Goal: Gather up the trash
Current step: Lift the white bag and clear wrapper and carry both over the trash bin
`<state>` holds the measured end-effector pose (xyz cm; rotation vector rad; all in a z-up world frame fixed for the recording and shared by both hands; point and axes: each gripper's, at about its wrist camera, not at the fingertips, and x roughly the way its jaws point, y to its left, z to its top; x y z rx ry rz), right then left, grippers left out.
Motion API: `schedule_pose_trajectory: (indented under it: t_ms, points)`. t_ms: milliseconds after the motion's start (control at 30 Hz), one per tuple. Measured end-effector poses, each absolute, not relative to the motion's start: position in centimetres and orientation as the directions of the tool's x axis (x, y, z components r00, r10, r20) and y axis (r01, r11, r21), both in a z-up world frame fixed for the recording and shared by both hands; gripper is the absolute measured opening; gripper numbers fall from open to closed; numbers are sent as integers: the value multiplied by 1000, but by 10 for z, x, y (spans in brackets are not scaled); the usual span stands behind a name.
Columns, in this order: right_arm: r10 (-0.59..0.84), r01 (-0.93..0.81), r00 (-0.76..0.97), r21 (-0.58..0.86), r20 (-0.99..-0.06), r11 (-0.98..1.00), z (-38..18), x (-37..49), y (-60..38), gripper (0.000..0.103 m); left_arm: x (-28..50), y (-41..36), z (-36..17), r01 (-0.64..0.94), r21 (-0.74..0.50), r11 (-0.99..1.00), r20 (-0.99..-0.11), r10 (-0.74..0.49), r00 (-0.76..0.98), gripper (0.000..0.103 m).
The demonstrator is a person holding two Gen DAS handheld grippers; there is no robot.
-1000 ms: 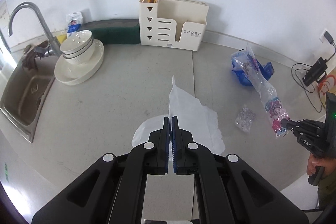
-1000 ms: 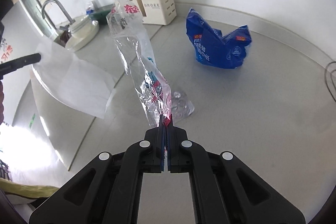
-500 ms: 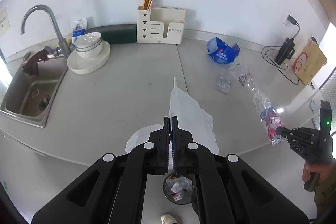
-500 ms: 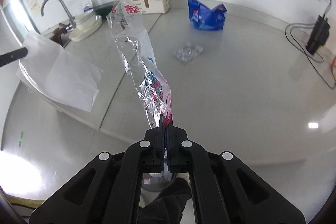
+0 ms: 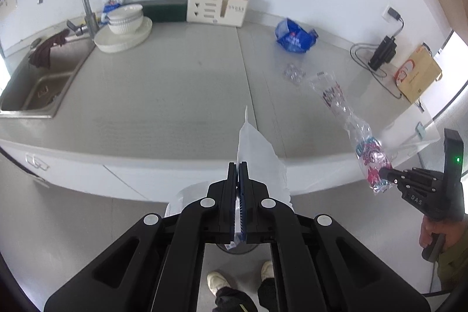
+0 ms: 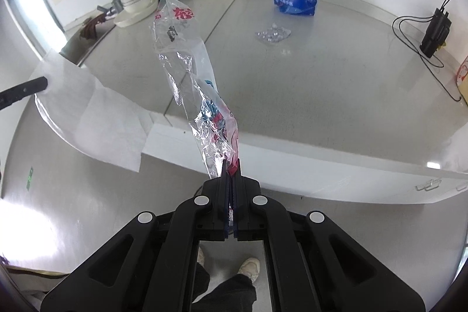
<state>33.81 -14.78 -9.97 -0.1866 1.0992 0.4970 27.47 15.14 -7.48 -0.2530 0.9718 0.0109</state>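
Right wrist: clear wrapper (image 6: 187,72) pinched in closed right claw (image 6: 231,165), upward.

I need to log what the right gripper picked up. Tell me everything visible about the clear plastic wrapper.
The wrapper is a long, crinkled bag of thin clear plastic, printed with red characters near its top end and red and blue graphics near its bottom end. It looks empty and twisted. The right gripper is shut on the bottom end; the rest stands up and leans left, free in the air in front of the counter's edge, touching nothing else.
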Motion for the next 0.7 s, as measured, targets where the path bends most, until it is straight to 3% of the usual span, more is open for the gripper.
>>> schedule_pose_trajectory:
  t_ms: [467,700]
  points:
    - [281,-501,166,165,-945,850,-176,298,-174,2,259,94,-172,-118,-133,984,-917,-77,391,1]
    - [233,-493,57,175,-971,852,-243,280,-183,2,267,77,-231,-121,-77,990,-943,-34,330,1]
